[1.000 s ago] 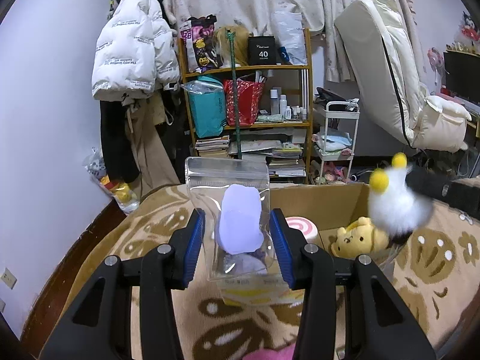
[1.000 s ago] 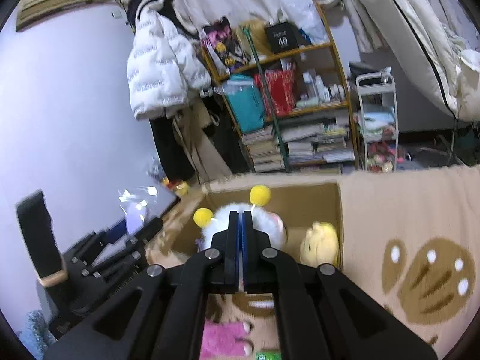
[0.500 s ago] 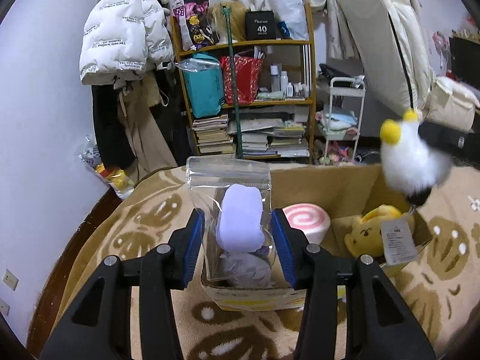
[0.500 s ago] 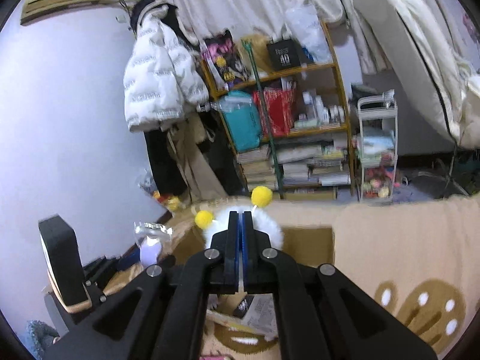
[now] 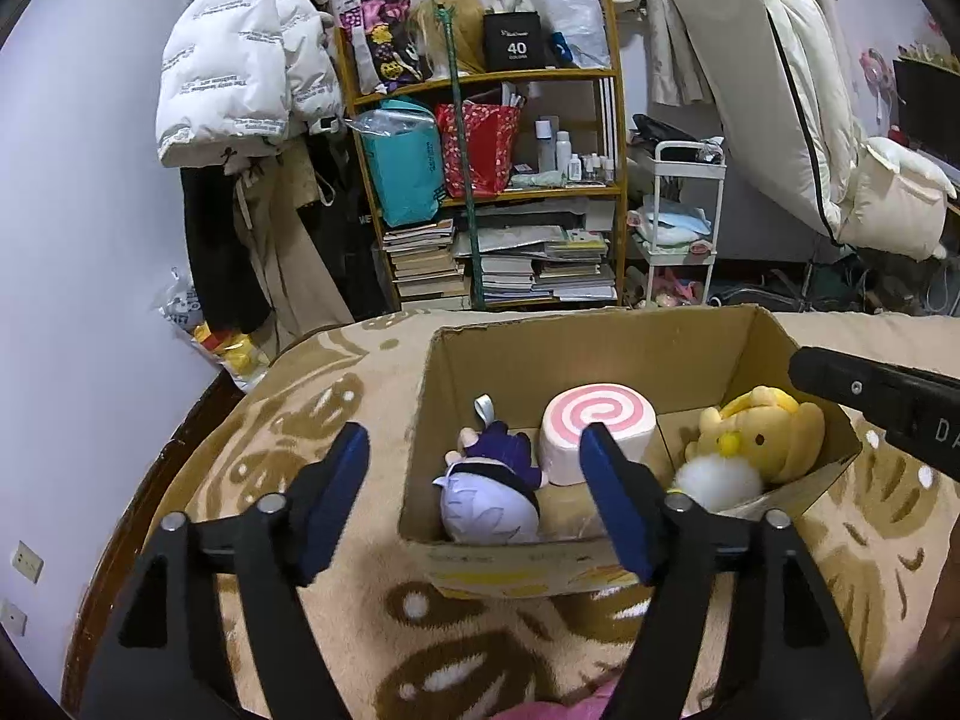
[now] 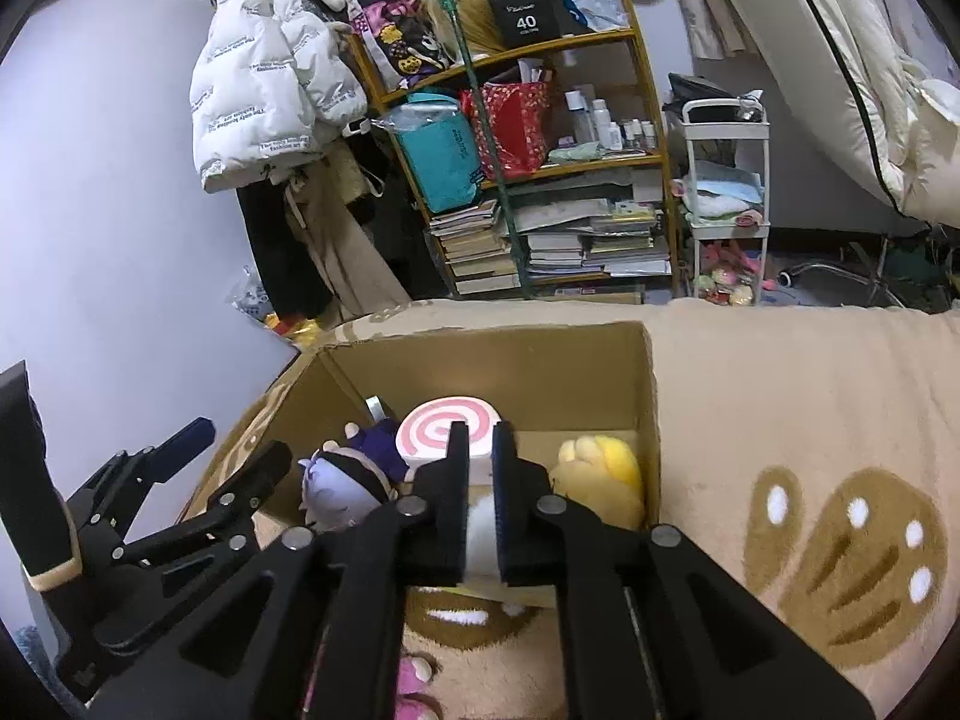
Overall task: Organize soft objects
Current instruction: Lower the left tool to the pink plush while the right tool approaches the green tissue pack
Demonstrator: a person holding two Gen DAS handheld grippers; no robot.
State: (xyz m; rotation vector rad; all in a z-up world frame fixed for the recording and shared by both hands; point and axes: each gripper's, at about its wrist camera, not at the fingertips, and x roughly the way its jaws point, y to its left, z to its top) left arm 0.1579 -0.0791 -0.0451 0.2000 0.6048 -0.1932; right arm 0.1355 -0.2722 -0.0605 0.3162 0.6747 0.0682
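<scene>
An open cardboard box (image 5: 540, 348) (image 6: 480, 354) stands on a beige patterned blanket. In it lie a lilac-haired doll (image 5: 489, 504) (image 6: 336, 492), a pink swirl roll cushion (image 5: 594, 420) (image 6: 444, 426), a yellow plush (image 5: 762, 432) (image 6: 600, 474) and a white fluffy toy (image 5: 717, 477) (image 6: 480, 531). My left gripper (image 5: 473, 438) (image 6: 240, 438) hovers at the box's near left corner. Its jaws are opening, with nothing between them. My right gripper (image 6: 481, 429) is over the box's near rim. Its jaws are opening a narrow gap, and the white toy lies below them, apart from the fingers (image 5: 870, 396).
A pink soft item (image 5: 576, 705) (image 6: 414, 678) lies on the blanket near me. Beyond the blanket stand a cluttered wooden shelf (image 5: 498, 192), a white trolley (image 5: 678, 222) and a hanging white puffer jacket (image 5: 240, 60). Bare blanket (image 6: 810, 420) stretches right of the box.
The left jaws have spread wide and the bagged doll has dropped into the box. The right gripper has come down over the box, parted slightly and let the white fluffy toy fall in.
</scene>
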